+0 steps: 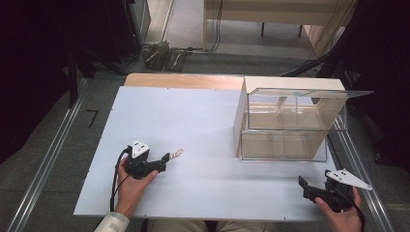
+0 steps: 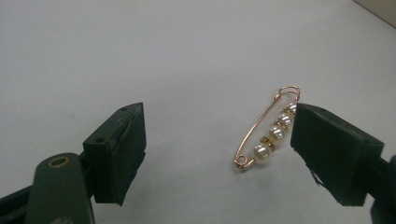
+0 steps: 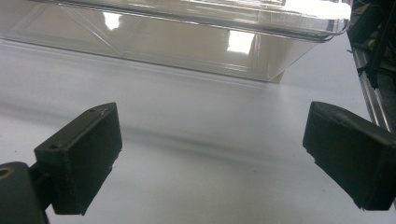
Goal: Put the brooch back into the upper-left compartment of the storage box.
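Note:
A gold safety pin with three pearls [image 2: 267, 140] lies flat on the white table [image 1: 193, 125]; the high view has the pin [image 1: 176, 153] left of centre. My left gripper [image 2: 219, 154] is open, its jaws low over the table, and the pin lies just inside the right jaw, close to touching it. From above, the left gripper [image 1: 163, 161] points right toward the pin. My right gripper [image 1: 305, 189] rests near the front right corner, open with nothing between its jaws [image 3: 210, 163].
A clear plastic box with a raised lid [image 1: 285, 125] stands in a pale wooden frame [image 1: 240, 116] at the right of the table, just beyond the right gripper. The box front [image 3: 187, 42] faces that gripper. Metal rails [image 1: 43, 164] run beside the table.

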